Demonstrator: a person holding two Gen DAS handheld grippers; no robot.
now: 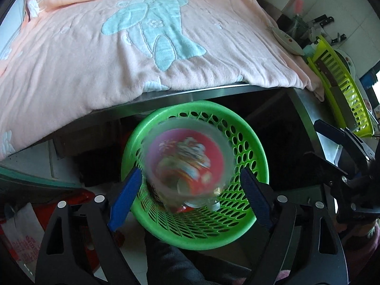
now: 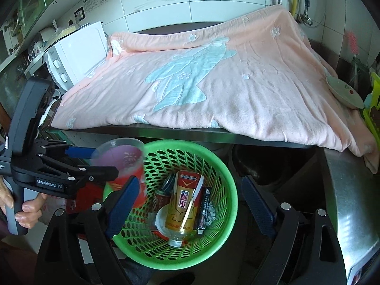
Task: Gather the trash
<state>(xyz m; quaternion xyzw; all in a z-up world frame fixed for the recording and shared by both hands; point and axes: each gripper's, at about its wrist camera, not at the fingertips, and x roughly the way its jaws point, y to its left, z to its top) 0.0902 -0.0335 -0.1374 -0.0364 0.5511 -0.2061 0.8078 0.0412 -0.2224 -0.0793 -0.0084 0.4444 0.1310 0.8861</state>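
A green perforated waste basket [image 1: 251,152] stands on the floor below the counter edge; it also shows in the right wrist view [image 2: 228,178]. My left gripper [image 1: 188,182] is open above it, and a clear plastic cup with a red printed bottom [image 1: 185,159] is blurred between its fingers, not clearly touched by the pads. The cup [image 2: 118,154] hangs over the basket's left rim in the right wrist view. The basket holds a yellow-red bottle [image 2: 185,204], a dark can and a black wrapper. My right gripper [image 2: 190,206] is open and empty over the basket.
A pink blanket [image 2: 213,76] covers the steel counter [image 2: 346,190]. A white microwave [image 2: 76,54] stands at the left, a bowl [image 2: 344,92] and a lime dish rack [image 1: 339,83] at the right. Red bags [image 1: 21,235] lie on the floor left.
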